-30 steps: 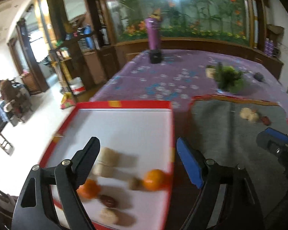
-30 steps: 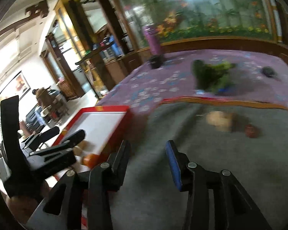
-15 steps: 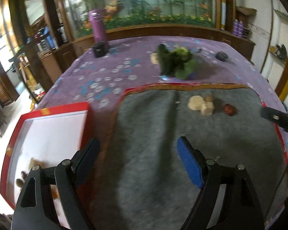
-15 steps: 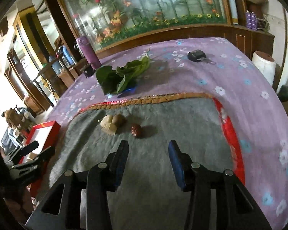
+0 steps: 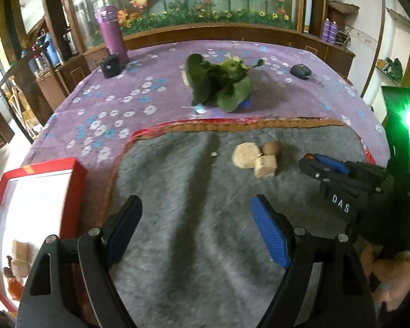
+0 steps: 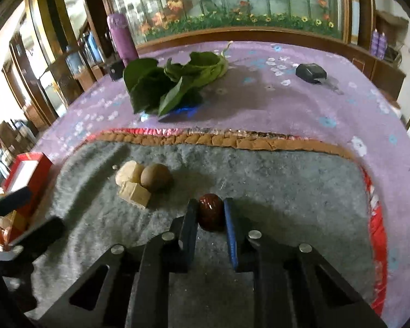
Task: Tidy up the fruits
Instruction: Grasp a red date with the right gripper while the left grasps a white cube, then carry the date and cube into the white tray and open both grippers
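**Inspector:** Lying on the grey felt mat (image 6: 259, 191), the dark red, glossy, wrinkled oval fruit (image 6: 210, 214) sits squarely between the fingers of the right gripper (image 6: 211, 213), its long axis running roughly along them. The jaws have just been closing and now pinch it from both sides.

**Clerk:** And its neighbours?

**Inspector:** Left of the red fruit, near but apart, a round brown fruit (image 6: 155, 177) touches two pale cut chunks (image 6: 131, 183). Farther left, off the mat's edge, stands the red-rimmed white tray (image 5: 76, 188), with several pieces already in it.

**Clerk:** The other tool?

**Inspector:** The left gripper (image 5: 196, 232) hovers over bare mat, jaws spread wide, nothing between them. It is the nearer one to the tray; the right is the one on the fruit.

**Clerk:** Judgement?

**Inspector:** The coming move is probably a carry leftward to the tray. The fruit is small and smooth, so slipping is the risk.
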A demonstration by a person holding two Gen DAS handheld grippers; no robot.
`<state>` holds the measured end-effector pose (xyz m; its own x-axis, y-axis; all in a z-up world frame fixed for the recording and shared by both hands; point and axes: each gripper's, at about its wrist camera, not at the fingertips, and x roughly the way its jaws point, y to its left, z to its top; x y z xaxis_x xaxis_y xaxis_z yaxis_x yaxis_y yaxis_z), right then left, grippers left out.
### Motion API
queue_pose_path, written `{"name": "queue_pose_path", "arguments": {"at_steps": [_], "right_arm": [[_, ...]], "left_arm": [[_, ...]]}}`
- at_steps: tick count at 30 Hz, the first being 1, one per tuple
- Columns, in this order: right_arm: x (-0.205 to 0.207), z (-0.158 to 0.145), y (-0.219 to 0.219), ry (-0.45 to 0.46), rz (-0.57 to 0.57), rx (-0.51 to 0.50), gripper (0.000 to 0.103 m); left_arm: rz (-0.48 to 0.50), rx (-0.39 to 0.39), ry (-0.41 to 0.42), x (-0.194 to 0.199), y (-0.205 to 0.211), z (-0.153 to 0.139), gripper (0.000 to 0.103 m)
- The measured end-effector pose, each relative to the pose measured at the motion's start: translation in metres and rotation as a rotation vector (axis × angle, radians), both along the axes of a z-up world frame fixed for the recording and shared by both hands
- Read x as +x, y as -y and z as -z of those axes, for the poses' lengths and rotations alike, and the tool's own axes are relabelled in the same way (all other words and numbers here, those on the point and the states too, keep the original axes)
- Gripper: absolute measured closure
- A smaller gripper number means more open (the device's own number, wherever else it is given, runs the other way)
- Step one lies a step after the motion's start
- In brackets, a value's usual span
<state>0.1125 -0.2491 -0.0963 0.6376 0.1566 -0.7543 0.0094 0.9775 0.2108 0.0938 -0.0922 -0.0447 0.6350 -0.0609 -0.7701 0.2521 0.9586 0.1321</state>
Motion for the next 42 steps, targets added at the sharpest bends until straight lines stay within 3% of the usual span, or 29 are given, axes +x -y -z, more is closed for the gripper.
{"name": "queue_pose_path", "arguments": {"at_steps": [8, 10, 14, 15, 19, 21, 25, 34, 42], "right_arm": [[-0.014, -0.004, 0.065, 0.052, 0.172, 0.182, 0.083], [-0.012, -0.003, 0.068, 0.049, 0.174, 0.200, 0.083], [-0.009, -0.004, 0.062, 0.049, 0.142, 0.201, 0.083], [-0.009, -0.005, 0.061, 0.049, 0.139, 0.201, 0.083], [-0.009, -0.004, 0.061, 0.042, 0.131, 0.223, 0.083], [-0.008, -0.003, 0.061, 0.038, 0.129, 0.228, 0.084], [-0.008, -0.003, 0.060, 0.042, 0.129, 0.219, 0.084], [-0.011, -0.009, 0.055, 0.092, 0.112, 0.175, 0.083], [-0.019, -0.021, 0.033, 0.131, 0.080, 0.154, 0.084]], "left_arm": [[0.029, -0.016, -0.059, 0.018, 0.041, 0.020, 0.023], [0.013, -0.029, -0.082, 0.026, 0.046, 0.028, 0.034], [-0.015, -0.054, -0.114, 0.038, 0.053, 0.038, 0.042], [-0.023, -0.053, -0.105, 0.040, 0.054, 0.039, 0.043], [-0.025, -0.058, -0.083, 0.048, 0.062, 0.037, 0.062], [-0.035, -0.050, -0.078, 0.049, 0.064, 0.036, 0.065], [-0.019, -0.087, -0.060, 0.042, 0.057, 0.033, 0.080], [0.008, -0.125, -0.042, -0.001, 0.022, 0.018, 0.080], [-0.011, -0.137, 0.038, -0.040, -0.034, -0.009, 0.080]]}}
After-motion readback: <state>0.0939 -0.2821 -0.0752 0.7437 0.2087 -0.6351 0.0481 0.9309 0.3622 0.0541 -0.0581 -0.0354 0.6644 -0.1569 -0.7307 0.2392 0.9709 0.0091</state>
